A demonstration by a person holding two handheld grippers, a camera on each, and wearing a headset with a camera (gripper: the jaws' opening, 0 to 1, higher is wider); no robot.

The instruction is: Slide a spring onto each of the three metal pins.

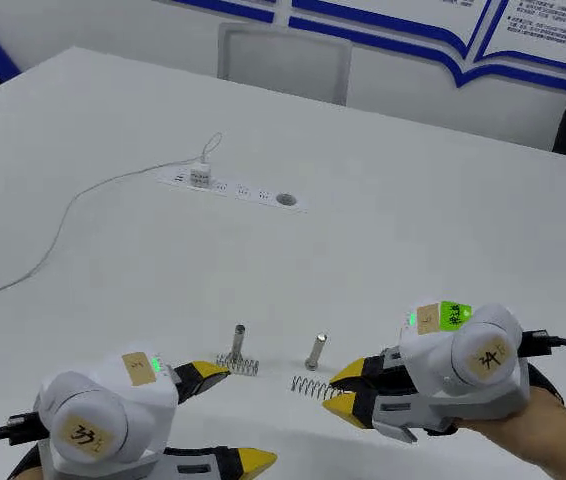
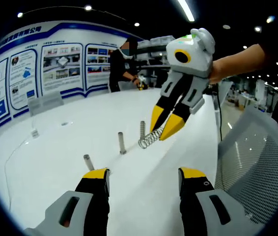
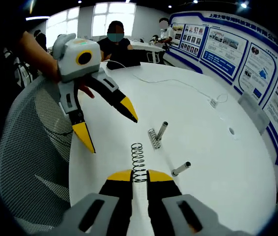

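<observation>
1. Nearest us, our left claw (image 1: 228, 415), white-bodied with yellow-tipped black jaws, gapes wide and holds nothing, low over the white table (image 1: 413, 230).
2. Our right claw (image 1: 343, 388) is closed to a narrow gap on one end of a thin coiled steel spring (image 1: 308, 385), which juts from its tips toward the left claw.
3. Just beyond, a short upright metal pin (image 1: 238, 340) has a second coiled spring (image 1: 238, 363) at its foot; we cannot tell whether it rings the pin or lies beside it. The left claw's far jaw tip sits just beside this spring.
4. A second bare pin (image 1: 316, 350) stands to the right, near the held spring.
5. Farther back, we see a flush white power strip (image 1: 233, 188) carrying a small white charger (image 1: 200, 175), with a thin white cable (image 1: 61, 225) trailing left.
6. A grey chair back (image 1: 283, 60) stands at the table's far edge.
</observation>
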